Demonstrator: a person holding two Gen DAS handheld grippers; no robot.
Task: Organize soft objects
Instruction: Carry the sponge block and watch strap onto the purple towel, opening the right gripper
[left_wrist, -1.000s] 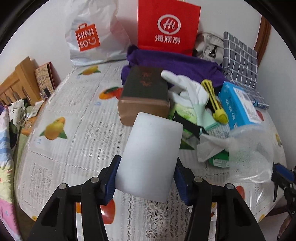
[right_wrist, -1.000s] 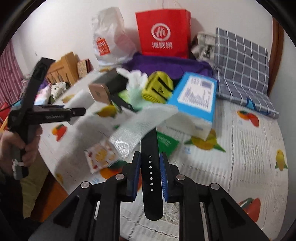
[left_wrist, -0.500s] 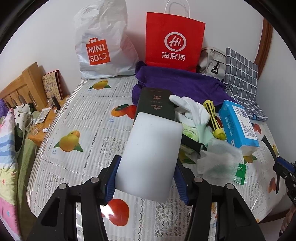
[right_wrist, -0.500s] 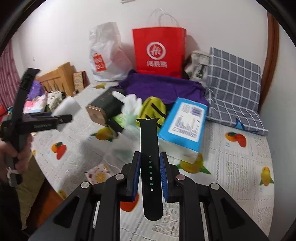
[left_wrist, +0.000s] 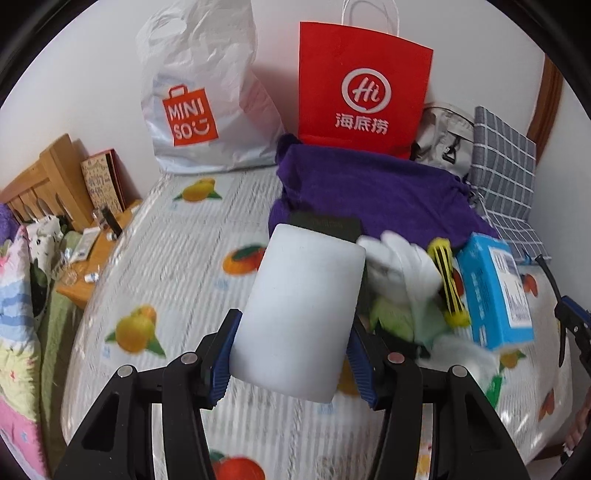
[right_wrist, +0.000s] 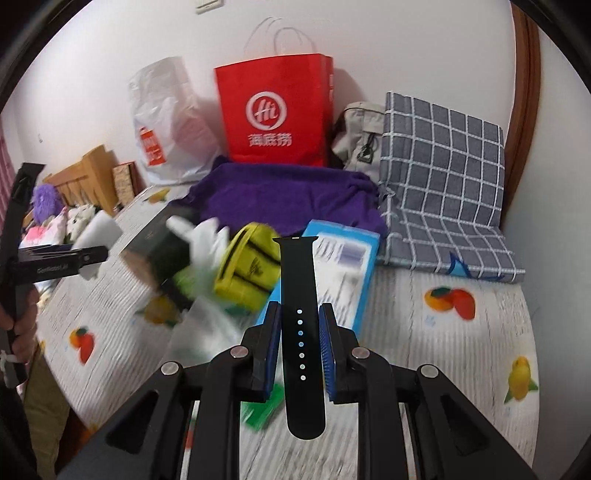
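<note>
My left gripper (left_wrist: 293, 343) is shut on a white foam sponge block (left_wrist: 299, 310) and holds it above the bed. My right gripper (right_wrist: 300, 343) is shut on a black watch strap (right_wrist: 300, 295) that stands upright between the pads. The left gripper with the sponge also shows in the right wrist view (right_wrist: 94, 240) at the far left. A white glove (left_wrist: 402, 262), a yellow bundle (right_wrist: 247, 273) and a purple cloth (left_wrist: 373, 192) lie in the pile on the bed.
A dark box (right_wrist: 159, 254) and a blue carton (left_wrist: 496, 291) sit in the pile. A red paper bag (left_wrist: 364, 85), a white Miniso bag (left_wrist: 199, 103), a grey backpack (right_wrist: 356, 136) and a checked cushion (right_wrist: 443, 184) stand at the back. A wooden bedside shelf (left_wrist: 92, 254) is at left.
Both grippers have risen and pulled back from the pile, each still holding its object. The clear plastic bag near the right side has dropped out of the way.
</note>
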